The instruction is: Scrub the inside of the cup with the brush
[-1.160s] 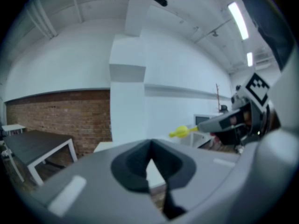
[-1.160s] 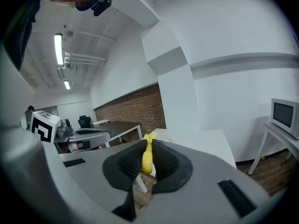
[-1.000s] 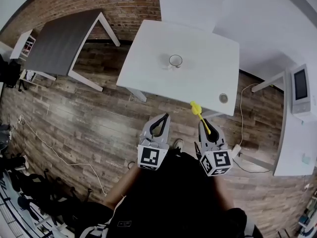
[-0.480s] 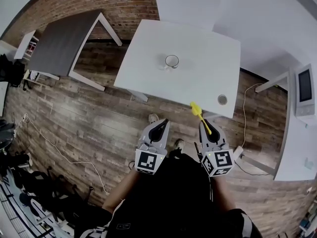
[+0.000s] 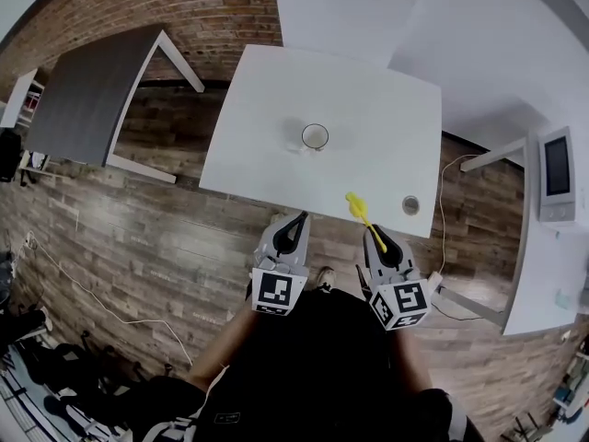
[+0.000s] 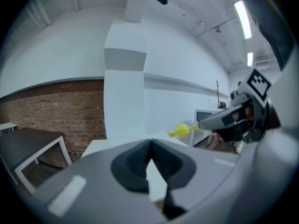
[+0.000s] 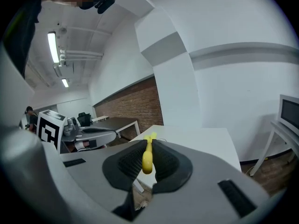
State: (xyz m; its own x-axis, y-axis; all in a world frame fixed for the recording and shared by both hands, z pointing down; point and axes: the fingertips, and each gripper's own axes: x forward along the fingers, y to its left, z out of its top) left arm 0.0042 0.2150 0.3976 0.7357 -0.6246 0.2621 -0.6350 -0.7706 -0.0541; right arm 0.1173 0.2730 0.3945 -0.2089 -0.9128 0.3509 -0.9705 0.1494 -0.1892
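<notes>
white table (image 5: 368, 109) holds a cup (image 5: 315, 136); right gripper (image 5: 379, 243) clamps yellow brush (image 5: 363, 215) for scrubbing, left gripper (image 5: 294, 230) closed, empty.

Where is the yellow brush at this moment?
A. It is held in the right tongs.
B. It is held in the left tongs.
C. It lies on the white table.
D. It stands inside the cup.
A: the right gripper view shows the right tongs shut on the handle of the brush, while the cup stands alone on the table, far from both.
</notes>
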